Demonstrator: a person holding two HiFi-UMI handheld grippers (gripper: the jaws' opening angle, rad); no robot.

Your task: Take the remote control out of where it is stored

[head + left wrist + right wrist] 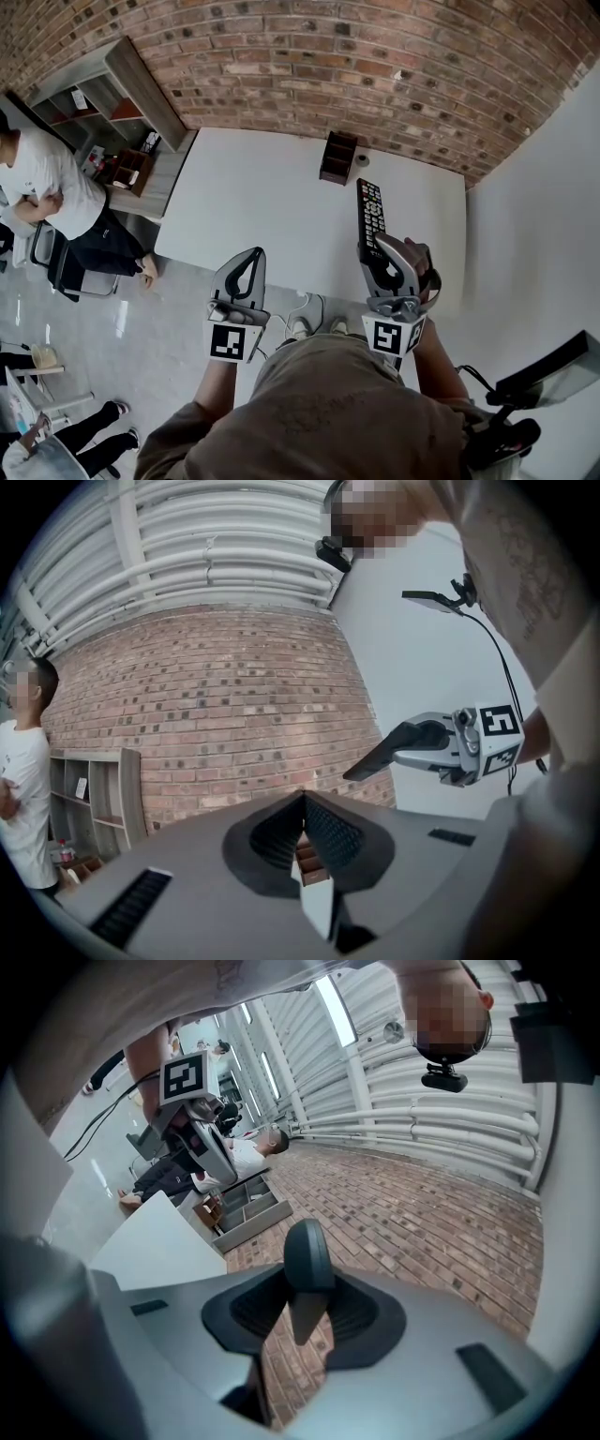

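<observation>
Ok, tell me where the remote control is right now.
In the head view the remote control is right of centre, clamped in the right gripper above the white table, clear of the dark wooden holder beyond it.

The remote [371, 214] is black, long and slim, and its rows of small buttons are facing up. It is being held by its near end between the jaws of the right gripper [382, 246] and is pointing toward the far side, above the table [244, 206]. The holder [338, 157], a small dark brown box, is standing upright at the table's far edge, apart from the remote.
</observation>
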